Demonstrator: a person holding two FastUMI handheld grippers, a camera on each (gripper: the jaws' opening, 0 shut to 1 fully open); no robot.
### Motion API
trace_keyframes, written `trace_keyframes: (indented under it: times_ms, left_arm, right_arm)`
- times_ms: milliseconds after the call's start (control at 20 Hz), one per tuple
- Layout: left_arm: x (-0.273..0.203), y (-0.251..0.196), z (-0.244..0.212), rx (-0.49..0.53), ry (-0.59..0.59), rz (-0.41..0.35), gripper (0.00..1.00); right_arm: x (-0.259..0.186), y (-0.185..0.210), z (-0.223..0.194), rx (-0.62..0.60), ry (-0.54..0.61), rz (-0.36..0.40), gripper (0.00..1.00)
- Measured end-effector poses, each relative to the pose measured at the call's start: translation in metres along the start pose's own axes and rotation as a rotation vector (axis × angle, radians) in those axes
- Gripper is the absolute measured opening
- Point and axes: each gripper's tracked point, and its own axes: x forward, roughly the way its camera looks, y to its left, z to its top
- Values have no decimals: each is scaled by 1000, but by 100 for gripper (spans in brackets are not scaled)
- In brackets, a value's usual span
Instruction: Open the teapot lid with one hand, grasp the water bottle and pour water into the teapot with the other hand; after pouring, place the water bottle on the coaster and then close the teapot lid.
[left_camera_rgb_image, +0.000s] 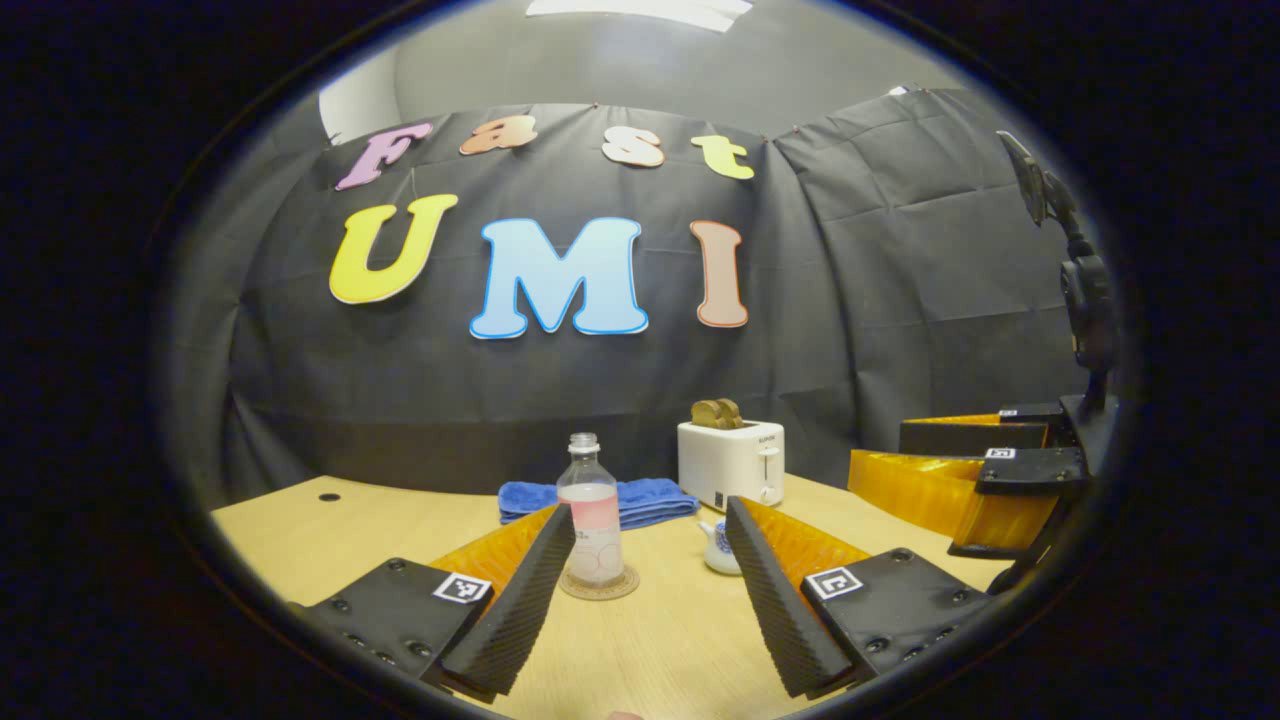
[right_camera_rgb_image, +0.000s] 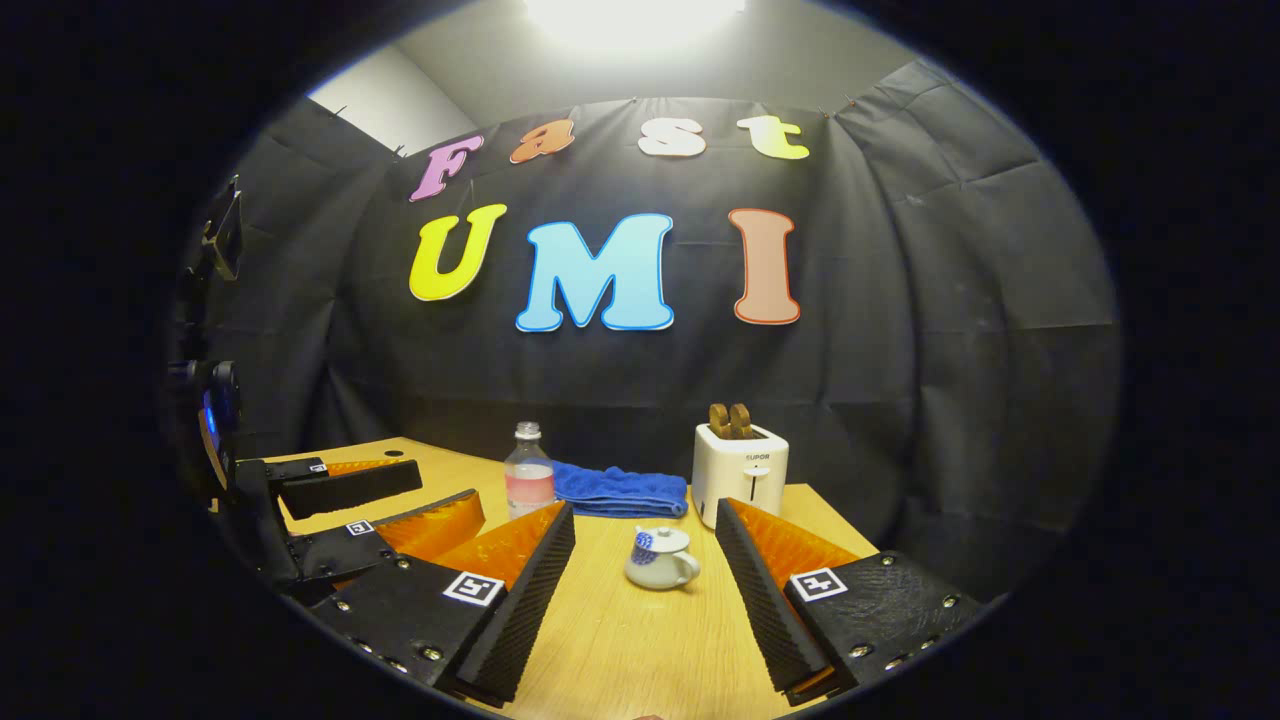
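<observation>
A clear water bottle with a pink label stands upright on a round coaster, just ahead of my left gripper, which is open with nothing between its fingers. The small white teapot with blue markings sits to its right, partly hidden behind one finger. In the right gripper view the teapot stands with its lid on, between and just ahead of the open fingers of my right gripper. The bottle stands farther back to the left.
A white toaster with toast in its slots stands at the back, beside a folded blue towel. The wooden table ends at the black cloth wall. My right gripper hovers at the right, my left gripper at the left.
</observation>
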Motion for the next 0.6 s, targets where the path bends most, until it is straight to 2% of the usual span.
trace_keyframes:
  times_ms: [50, 100, 150, 600]
  left_arm:
    - [-7, -2, -2, -3, 2, 2, 100]
    - [-12, -4, -3, -9, 11, 4, 100]
    - [-18, -4, -5, -16, 18, 10, 100]
    - [-48, -1, -13, -80, 23, 54, 100]
  right_arm:
    - [-7, 4, -1, 0, -1, 7, 89]
    - [-12, 6, -3, -2, -2, 3, 96]
    - [-17, 6, -3, -2, -11, 0, 97]
    - [-37, 7, 3, -37, -65, -24, 97]
